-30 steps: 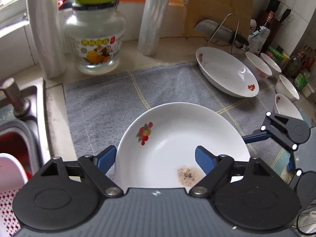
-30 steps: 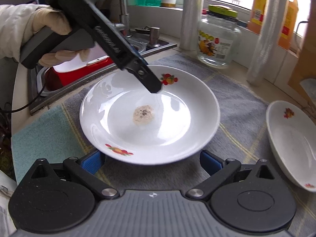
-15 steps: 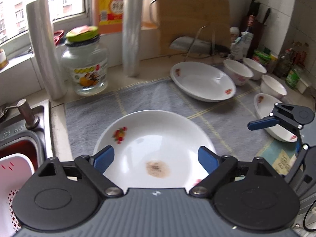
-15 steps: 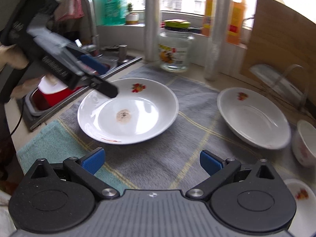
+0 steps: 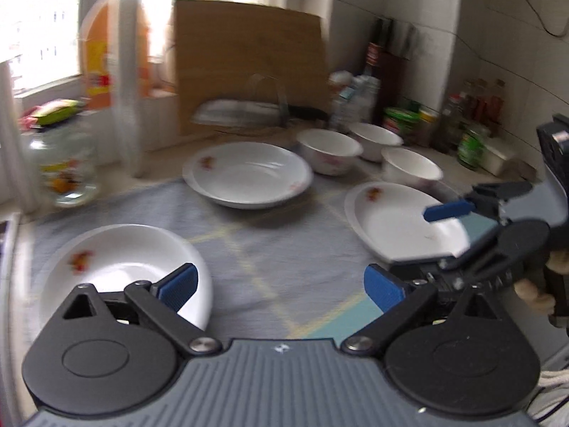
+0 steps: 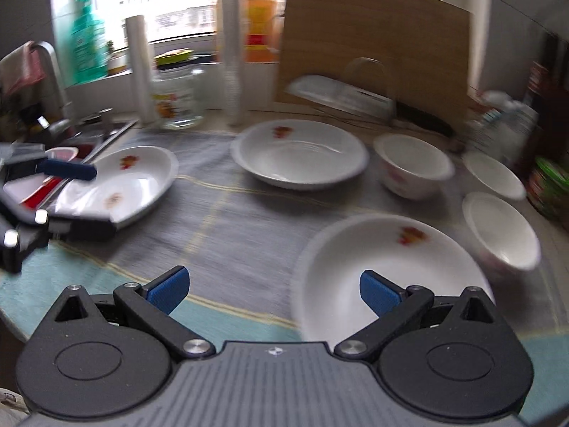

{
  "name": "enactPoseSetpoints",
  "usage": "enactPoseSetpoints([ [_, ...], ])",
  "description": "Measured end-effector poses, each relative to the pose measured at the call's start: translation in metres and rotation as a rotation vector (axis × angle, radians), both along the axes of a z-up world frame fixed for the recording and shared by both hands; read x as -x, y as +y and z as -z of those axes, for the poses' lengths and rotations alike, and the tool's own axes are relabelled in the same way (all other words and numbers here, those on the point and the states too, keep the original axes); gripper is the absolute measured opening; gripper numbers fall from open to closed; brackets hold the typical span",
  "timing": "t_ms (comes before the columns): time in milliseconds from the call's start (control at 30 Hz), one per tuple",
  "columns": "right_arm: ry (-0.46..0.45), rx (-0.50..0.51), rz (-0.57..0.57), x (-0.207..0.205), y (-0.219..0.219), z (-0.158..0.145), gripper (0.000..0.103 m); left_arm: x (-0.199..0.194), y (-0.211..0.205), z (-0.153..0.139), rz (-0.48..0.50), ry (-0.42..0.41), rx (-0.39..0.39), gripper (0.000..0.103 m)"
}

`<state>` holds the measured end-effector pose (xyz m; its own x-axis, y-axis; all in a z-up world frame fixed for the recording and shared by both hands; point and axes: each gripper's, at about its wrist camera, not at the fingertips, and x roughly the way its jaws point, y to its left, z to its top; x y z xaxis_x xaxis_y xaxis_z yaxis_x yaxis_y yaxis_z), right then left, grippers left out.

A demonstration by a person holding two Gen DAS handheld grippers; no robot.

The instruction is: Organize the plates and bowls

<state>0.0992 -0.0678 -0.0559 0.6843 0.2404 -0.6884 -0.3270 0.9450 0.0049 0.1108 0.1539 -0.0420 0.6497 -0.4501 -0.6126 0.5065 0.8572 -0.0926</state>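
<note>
Since the earlier frames both my grippers have pulled back and swung toward the right end of the counter, so the soiled plate (image 5: 121,267) no longer fills the left wrist view but sits at its lower left, partly behind my left finger.

My left gripper (image 5: 281,286) has its jaws spread wide with nothing between them, over the grey mat (image 5: 270,249). My right gripper (image 6: 272,290) is likewise spread wide and holds nothing; its right pad (image 6: 378,291) overlaps a second plate (image 6: 387,274) at the lower right of that view, though I cannot tell if it touches.

A third plate (image 5: 249,174) lies at centre in both views, in front of the cutting board (image 5: 249,60). Three bowls (image 6: 412,163) cluster at the right of the frame.

The right wrist view alone shows the brown stain in the soiled plate, at middle left, with my left gripper's fingers in front of its near edge. It also shows the faucet (image 6: 46,67) and green bottle (image 6: 85,46) at upper left. The left wrist view alone shows the condiment jars (image 5: 469,138) at right. A glass jar (image 5: 60,163) stands at left in the left wrist view. Both views are motion-blurred.
</note>
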Motion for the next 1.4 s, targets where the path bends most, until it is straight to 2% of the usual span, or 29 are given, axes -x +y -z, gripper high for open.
enactPoseSetpoints([
  [267, 0.025, -0.020, 0.087, -0.001, -0.079, 0.006, 0.103, -0.002, -0.075, 0.023, 0.088, 0.050, -0.052, 0.099],
  [567, 0.112, -0.088, 0.147, -0.021, -0.142, 0.025, 0.103, -0.003, -0.125, 0.052, 0.137, 0.089, -0.150, 0.099],
  [767, 0.173, -0.129, 0.120, -0.034, -0.155, 0.039, 0.103, -0.002, -0.143, 0.064, 0.165, 0.094, -0.193, 0.099],
  [1000, 0.233, -0.166, 0.060, -0.049, -0.156, 0.049, 0.103, -0.007, -0.153, 0.072, 0.191, 0.101, -0.198, 0.100],
  [1400, 0.250, -0.166, -0.026, -0.080, -0.155, 0.050, 0.103, -0.023, -0.161, 0.075, 0.257, 0.077, -0.190, 0.102],
])
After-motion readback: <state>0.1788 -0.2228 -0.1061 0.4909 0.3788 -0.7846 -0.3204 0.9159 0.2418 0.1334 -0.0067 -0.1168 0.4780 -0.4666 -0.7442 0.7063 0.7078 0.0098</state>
